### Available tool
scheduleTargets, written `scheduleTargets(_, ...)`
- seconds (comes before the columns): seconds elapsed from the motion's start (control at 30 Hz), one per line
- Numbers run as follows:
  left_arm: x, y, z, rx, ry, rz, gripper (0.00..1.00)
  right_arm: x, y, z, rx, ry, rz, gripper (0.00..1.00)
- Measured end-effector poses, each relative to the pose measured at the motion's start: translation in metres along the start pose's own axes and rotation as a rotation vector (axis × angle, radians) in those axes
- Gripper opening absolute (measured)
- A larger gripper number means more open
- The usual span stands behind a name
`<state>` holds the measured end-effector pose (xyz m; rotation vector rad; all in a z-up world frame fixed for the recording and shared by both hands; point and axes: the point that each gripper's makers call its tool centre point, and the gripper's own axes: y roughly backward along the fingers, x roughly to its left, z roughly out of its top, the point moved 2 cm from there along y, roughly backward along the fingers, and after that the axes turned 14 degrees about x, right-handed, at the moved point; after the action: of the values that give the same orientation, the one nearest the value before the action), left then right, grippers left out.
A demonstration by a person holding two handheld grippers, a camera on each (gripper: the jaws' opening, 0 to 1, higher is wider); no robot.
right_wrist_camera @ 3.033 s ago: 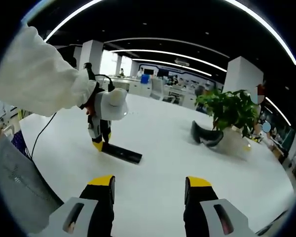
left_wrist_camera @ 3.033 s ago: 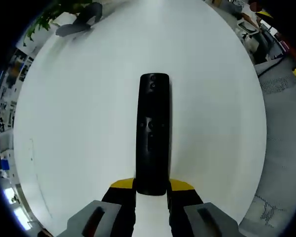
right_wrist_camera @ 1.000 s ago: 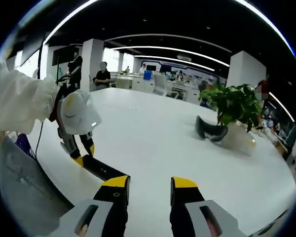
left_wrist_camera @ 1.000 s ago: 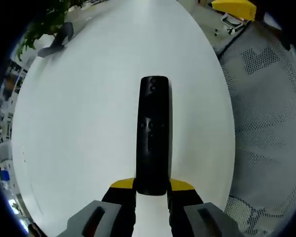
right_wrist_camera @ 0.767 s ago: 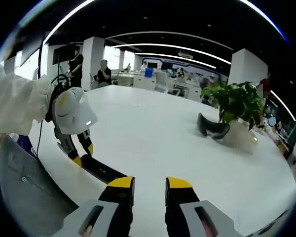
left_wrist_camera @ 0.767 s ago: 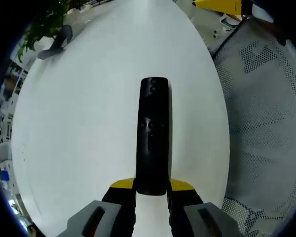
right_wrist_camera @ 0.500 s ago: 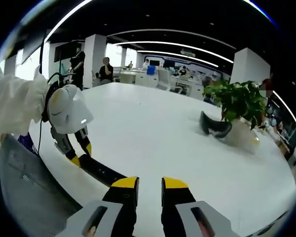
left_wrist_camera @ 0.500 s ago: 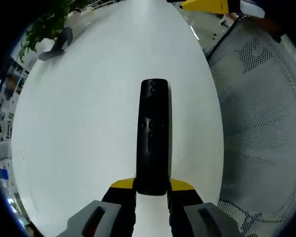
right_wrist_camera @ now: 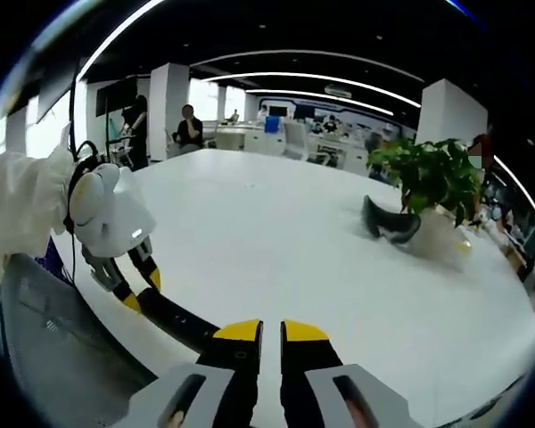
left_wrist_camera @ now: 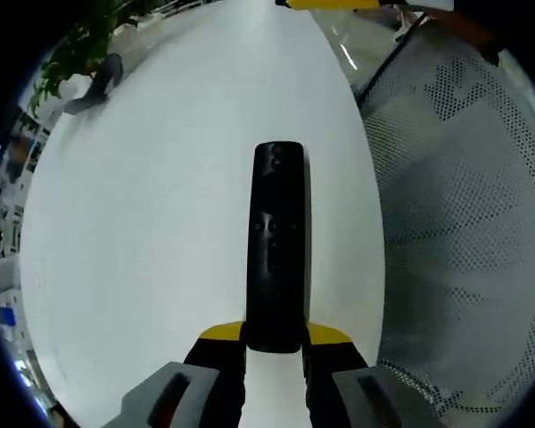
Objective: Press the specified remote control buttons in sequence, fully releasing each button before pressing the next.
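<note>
A long black remote [left_wrist_camera: 277, 245] lies lengthwise up the middle of the left gripper view, buttons facing up, over the white table [left_wrist_camera: 160, 232]. My left gripper [left_wrist_camera: 275, 335] is shut on its near end, one yellow-tipped jaw on each side. In the right gripper view that left gripper [right_wrist_camera: 141, 290], held by a white-gloved hand, grips the remote [right_wrist_camera: 183, 323] at the lower left. My right gripper [right_wrist_camera: 260, 332] hovers just right of the remote's free end, its jaws drawn together with nothing between them.
A grey mesh chair back [left_wrist_camera: 455, 223] stands along the table's edge, also at the lower left [right_wrist_camera: 45, 348]. A potted plant [right_wrist_camera: 432, 183] and a dark curved object [right_wrist_camera: 388, 225] sit at the table's far side. People [right_wrist_camera: 189, 127] sit far behind.
My right gripper's jaws have closed from wide apart to nearly touching, and it has come nearer the remote. The left gripper still holds the remote, now closer to the mesh chair.
</note>
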<state>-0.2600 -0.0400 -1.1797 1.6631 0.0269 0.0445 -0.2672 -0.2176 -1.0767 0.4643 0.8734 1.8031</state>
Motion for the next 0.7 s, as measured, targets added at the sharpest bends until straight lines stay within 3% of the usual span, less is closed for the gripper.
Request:
scheduleTargets(0.37, -0.017, 0.0, 0.002, -0.034, 0.038, -0.009, 0.23, 0.004, -0.002, -0.002, 0.026, -0.005, 0.033, 0.0)
scheduleTargets(0.7, -0.027, 0.001, 0.004, -0.049, 0.073, -0.014, 0.23, 0.013, -0.006, -0.005, 0.072, -0.035, 0.106, 0.0)
